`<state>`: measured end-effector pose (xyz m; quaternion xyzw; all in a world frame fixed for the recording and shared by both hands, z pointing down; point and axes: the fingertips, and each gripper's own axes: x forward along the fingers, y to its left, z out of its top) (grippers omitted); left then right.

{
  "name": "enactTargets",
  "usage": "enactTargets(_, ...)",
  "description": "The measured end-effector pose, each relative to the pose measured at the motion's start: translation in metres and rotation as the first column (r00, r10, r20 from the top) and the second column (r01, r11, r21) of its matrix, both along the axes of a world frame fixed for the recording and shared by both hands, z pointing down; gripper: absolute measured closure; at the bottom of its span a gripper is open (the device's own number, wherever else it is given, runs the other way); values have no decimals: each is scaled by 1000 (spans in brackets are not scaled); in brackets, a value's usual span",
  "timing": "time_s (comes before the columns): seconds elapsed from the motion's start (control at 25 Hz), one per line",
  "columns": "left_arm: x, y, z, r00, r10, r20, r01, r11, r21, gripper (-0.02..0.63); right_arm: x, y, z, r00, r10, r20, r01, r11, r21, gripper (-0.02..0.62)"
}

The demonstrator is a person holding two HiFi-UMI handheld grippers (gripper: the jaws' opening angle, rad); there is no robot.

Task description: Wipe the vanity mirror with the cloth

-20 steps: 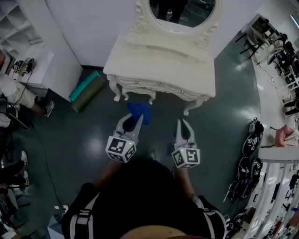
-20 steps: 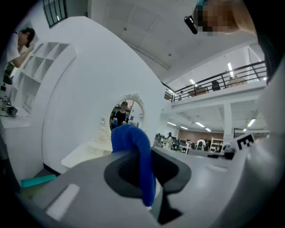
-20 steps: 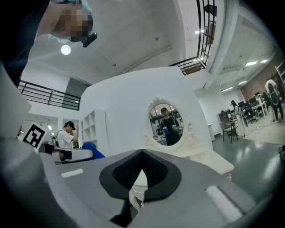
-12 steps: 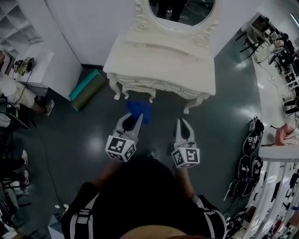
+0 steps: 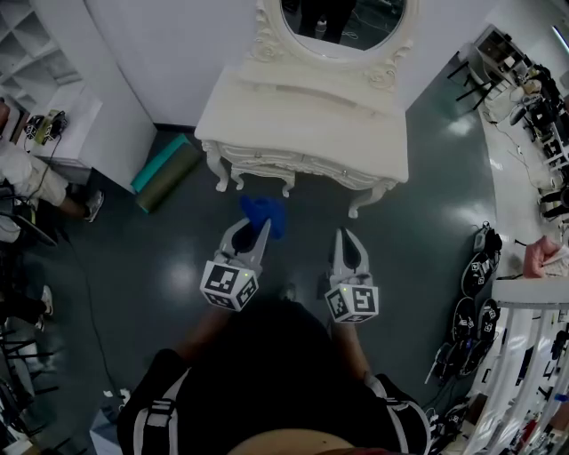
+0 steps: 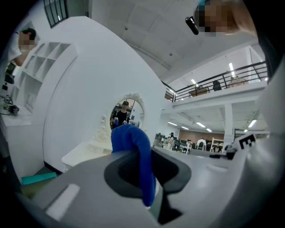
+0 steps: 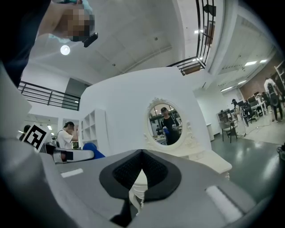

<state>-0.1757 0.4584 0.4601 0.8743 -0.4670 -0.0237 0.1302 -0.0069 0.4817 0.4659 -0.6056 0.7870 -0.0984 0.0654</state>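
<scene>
A white vanity table (image 5: 302,124) with an oval mirror (image 5: 342,19) stands against the wall ahead. The mirror (image 7: 164,124) also shows in the right gripper view, and small in the left gripper view (image 6: 126,112). My left gripper (image 5: 260,227) is shut on a blue cloth (image 5: 264,211), which bunches out past the jaw tips (image 6: 133,151). It hovers over the floor just short of the table's front edge. My right gripper (image 5: 346,238) is level with it to the right, shut with nothing in it (image 7: 141,156).
A teal and green rolled mat (image 5: 164,171) lies on the floor left of the table. White shelves (image 5: 40,71) stand at the left with a person beside them. Chairs and desks (image 5: 524,80) crowd the right side, with black round items (image 5: 480,267) on the floor.
Both grippers have hardly moved; the view has shifted slightly so the table sits a touch higher.
</scene>
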Motion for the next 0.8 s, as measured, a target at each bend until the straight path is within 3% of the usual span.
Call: enactTargets(0.8,30,-3,10,992,-125,28,125,992,-19,558,40,-18,10,994,-108,28,108,994,0,595)
